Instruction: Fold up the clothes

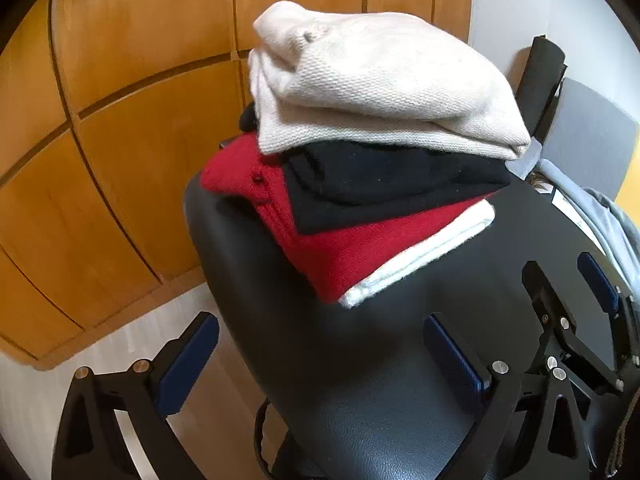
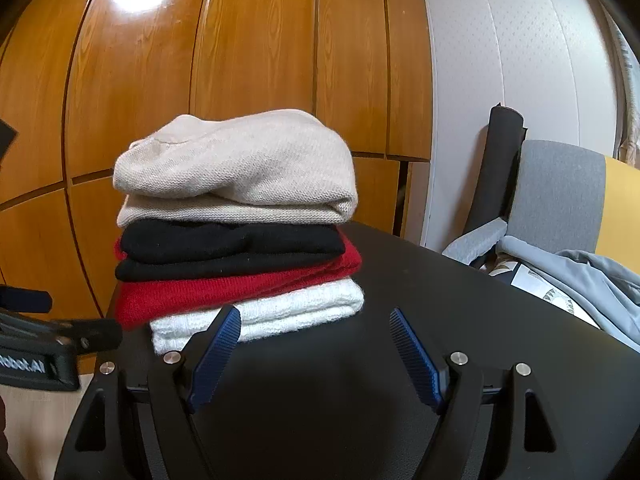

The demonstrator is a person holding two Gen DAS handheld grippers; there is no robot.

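Observation:
A stack of folded knitwear sits on a black table (image 1: 360, 380) (image 2: 460, 300). From the top it holds a cream sweater (image 1: 380, 76) (image 2: 240, 160), a black one (image 1: 380, 184) (image 2: 228, 248), a red one (image 1: 332, 256) (image 2: 208, 292) and a white one (image 1: 420, 256) (image 2: 280, 312). My left gripper (image 1: 320, 356) hangs open in front of the stack, holding nothing. My right gripper (image 2: 316, 344) is open too, just short of the white sweater, its left finger (image 2: 216, 352) overlapping that sweater's edge in view. The right gripper (image 1: 568, 300) also shows in the left wrist view.
Wooden cabinet doors (image 2: 240, 60) stand behind the table, with a white wall (image 2: 500, 80) to the right. A grey chair (image 2: 556, 196) with a grey-blue garment (image 2: 592, 288) lies at the right. The left gripper's body (image 2: 44, 340) sticks in at the left.

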